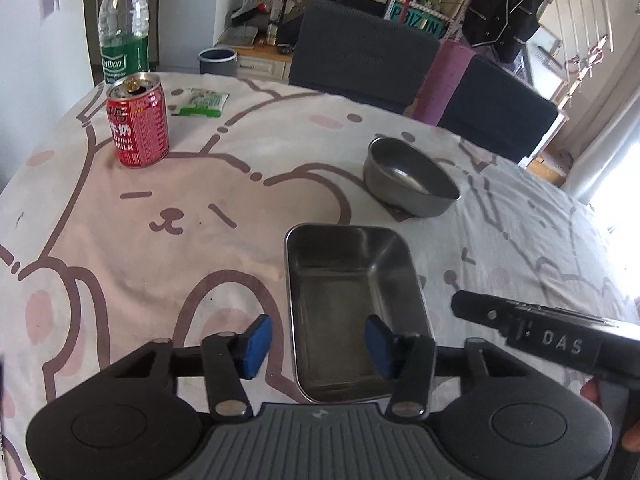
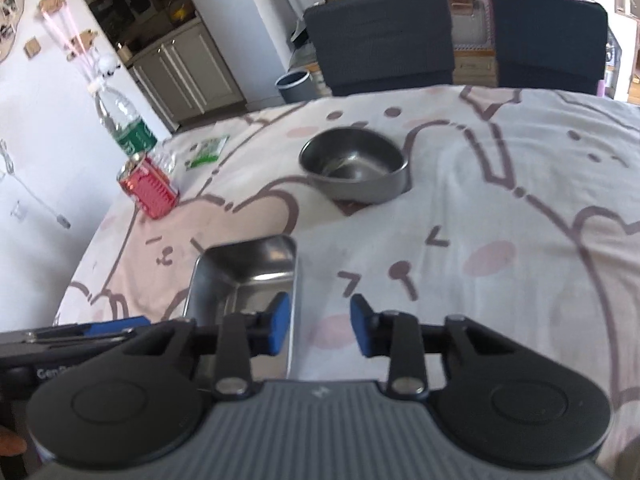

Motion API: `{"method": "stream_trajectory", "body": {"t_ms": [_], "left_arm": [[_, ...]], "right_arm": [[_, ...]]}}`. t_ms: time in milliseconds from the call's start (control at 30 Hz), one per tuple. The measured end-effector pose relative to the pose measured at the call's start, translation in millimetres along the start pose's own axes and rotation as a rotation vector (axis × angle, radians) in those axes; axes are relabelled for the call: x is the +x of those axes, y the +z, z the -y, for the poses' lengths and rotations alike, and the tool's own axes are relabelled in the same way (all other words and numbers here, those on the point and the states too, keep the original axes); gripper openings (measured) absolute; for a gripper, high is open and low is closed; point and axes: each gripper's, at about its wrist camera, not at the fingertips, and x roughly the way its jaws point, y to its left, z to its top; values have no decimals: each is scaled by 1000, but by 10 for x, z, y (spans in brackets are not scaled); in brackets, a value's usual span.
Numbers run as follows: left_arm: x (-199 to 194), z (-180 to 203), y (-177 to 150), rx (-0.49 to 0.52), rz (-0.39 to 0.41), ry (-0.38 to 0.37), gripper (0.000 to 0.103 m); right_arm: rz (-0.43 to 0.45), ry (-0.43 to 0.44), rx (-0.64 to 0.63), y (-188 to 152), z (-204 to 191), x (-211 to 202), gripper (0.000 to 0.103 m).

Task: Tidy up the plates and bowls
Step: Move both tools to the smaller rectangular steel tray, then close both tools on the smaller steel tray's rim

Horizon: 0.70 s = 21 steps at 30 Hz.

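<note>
Bench (image 1: 280, 152): covered by bear-print cloth.
Steel tray (image 1: 352, 304): rectangular, near edge, landmark.
Steel bowl (image 1: 412, 178): beyond tray, apart from it.
Water bottle (image 1: 124, 28): far left of tray.
Red can (image 1: 138, 128): before bottle, opened.
Left gripper (image 1: 318, 346): wide open, holding nothing, straddling tray's left wall.
Right gripper (image 2: 320, 330): wide open, holding nothing, straddling tray's right wall.

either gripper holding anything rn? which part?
Nothing held. Left gripper is open, straddling the rectangular tray's left wall; right gripper is open over its right rim. Bowl sits apart.
</note>
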Motion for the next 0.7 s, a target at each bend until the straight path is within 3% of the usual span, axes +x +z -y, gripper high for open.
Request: {"method": "stream_trajectory", "body": {"t_ms": [133, 267, 367, 633, 700], "left_arm": [[78, -11, 10, -13, -11, 14, 41], [147, -45, 13, -30, -22, 27, 27], [188, -69, 24, -43, -24, 34, 25], [235, -61, 39, -47, -26, 48, 12], [246, -72, 32, -53, -28, 59, 6]], "right_arm": [[-33, 12, -26, -29, -88, 150, 36], [-45, -15, -62, -66, -109, 230, 31], [-50, 1, -50, -74, -72, 263, 24], [-70, 70, -61, -81, -126, 350, 23], [-55, 43, -79, -90, -163, 355, 15]]}}
